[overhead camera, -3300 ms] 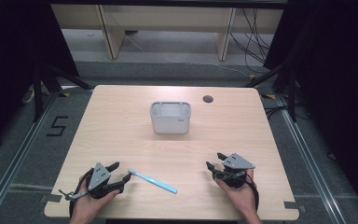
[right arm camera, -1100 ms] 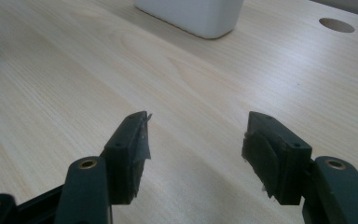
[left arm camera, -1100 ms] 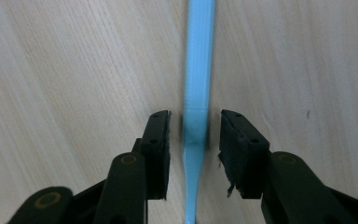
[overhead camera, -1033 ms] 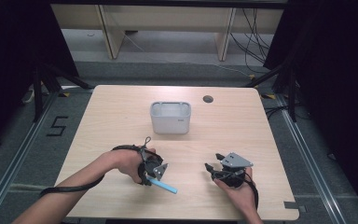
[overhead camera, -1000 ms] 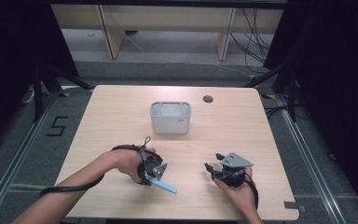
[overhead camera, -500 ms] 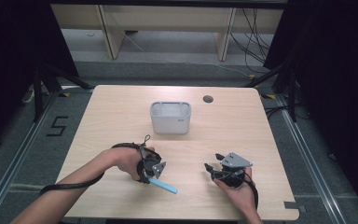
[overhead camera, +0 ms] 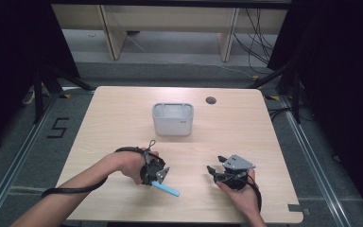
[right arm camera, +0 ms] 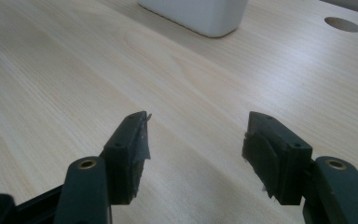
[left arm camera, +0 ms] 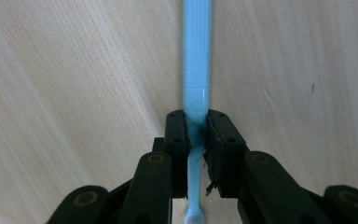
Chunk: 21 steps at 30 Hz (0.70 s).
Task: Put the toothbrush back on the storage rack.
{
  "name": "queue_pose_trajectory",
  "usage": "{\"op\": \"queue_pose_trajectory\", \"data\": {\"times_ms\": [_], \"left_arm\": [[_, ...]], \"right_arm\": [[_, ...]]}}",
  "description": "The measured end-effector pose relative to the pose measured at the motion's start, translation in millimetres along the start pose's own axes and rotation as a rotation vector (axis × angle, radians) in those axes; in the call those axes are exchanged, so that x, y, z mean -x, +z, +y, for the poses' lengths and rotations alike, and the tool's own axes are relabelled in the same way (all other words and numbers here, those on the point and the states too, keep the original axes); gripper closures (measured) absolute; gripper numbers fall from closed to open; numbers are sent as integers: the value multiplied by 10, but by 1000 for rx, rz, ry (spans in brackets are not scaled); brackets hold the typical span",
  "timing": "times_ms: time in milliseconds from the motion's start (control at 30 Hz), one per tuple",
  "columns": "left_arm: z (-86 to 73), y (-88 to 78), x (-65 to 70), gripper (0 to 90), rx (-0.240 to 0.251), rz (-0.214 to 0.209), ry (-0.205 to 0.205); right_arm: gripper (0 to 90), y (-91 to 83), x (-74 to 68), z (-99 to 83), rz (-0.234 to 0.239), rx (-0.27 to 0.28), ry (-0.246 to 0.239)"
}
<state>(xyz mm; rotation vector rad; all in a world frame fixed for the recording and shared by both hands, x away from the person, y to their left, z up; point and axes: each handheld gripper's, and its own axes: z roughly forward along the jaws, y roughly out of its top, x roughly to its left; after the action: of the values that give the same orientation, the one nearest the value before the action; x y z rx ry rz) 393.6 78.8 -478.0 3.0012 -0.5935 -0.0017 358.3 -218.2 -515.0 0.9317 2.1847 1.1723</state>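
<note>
Spanning the frame's middle in the high view, the tabletop carries a white bin at upper centre. Right claw, lower right, stands open and empty. Left claw, lower centre, has just been closing and now clamps the blue toothbrush near its neck. Judged light, stiff, slick plastic; a grip nearer mid-handle would resist pivoting.

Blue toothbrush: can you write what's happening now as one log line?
left gripper: shut on blue toothbrush lying on table | right gripper: open, holding nothing | white bin: farther back
</note>
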Motion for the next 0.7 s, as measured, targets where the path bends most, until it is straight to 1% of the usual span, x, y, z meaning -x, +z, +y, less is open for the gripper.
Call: {"op": "queue_pose_trajectory", "data": {"times_ms": [100,167,200,233,267,300,333,367,400,433,467,500,533,567,600,633,667,700], "left_arm": [[-9,-2,0,786,6,-6,-7],[-42,-34,-1,786,24,-6,-33],[-42,-34,-1,786,24,-6,-33],[-66,-70,5,786,35,1,-47],[-66,-70,5,786,35,1,-47],[-80,-96,11,786,40,2,-59],[-97,-126,23,786,53,0,-80],[-105,-142,32,786,57,4,-87],[-110,-159,38,786,58,5,-92],[-110,-159,38,786,58,5,-92],[-116,-186,63,786,63,13,-104],[-114,-202,74,786,62,17,-104],[-111,-221,86,786,61,20,-102],[-104,-240,101,785,60,23,-102],[-98,-254,113,786,63,24,-103],[-88,-269,122,785,64,24,-98],[-88,-269,122,786,64,24,-98],[-66,-290,137,786,70,24,-97]], "right_arm": [[403,3,1,2,-1,3,-1],[406,3,-1,3,8,4,2],[409,4,-3,3,15,5,4],[418,6,-8,5,32,0,13],[418,6,-8,5,32,0,13],[422,1,-11,17,40,-8,5],[432,-14,-41,58,70,-23,-1],[434,-27,-51,90,88,-31,-14],[436,-38,-64,128,112,-37,-37],[438,-44,-78,164,122,-28,-72],[440,-70,-134,196,152,-49,-38],[442,-73,-148,232,169,-43,-79],[443,-84,-191,260,192,-54,-79],[444,-94,-230,291,221,-67,-93],[444,-89,-262,322,245,-65,-133],[445,-98,-308,348,267,-80,-137],[445,-98,-308,348,267,-80,-137],[446,-83,-396,417,319,-82,-195]]}}
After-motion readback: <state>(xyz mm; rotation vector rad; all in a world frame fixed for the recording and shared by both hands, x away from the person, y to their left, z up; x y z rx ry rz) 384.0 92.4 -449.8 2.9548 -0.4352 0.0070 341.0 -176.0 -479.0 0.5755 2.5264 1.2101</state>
